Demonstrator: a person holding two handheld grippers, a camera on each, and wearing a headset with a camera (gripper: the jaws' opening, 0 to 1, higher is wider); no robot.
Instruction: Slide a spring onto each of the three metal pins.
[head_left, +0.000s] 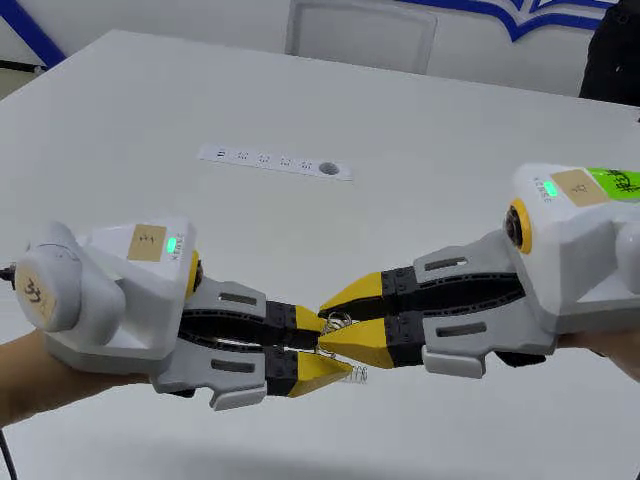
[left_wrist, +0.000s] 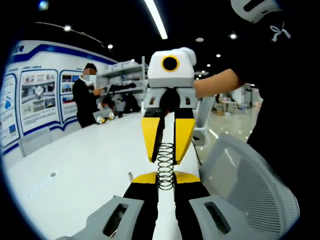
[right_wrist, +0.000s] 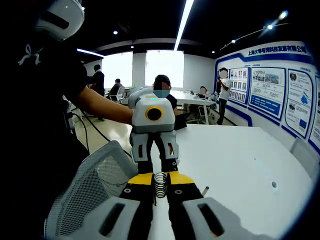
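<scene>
Left gripper view: spring (left_wrist: 165, 165) stands centre frame, bridging both claws. Right gripper (left_wrist: 167, 156), upper centre, jaws pinched on the spring's far end. Left gripper (left_wrist: 165, 179), bottom centre, jaws nearly together around the near end; grip unclear. White table (left_wrist: 75, 170) beneath.

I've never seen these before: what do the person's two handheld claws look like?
The left claw and right claw match: yellow-tipped black jaws, grey slotted plates, white bodies with green lights and tan stickers. The person wears a black shirt.
</scene>
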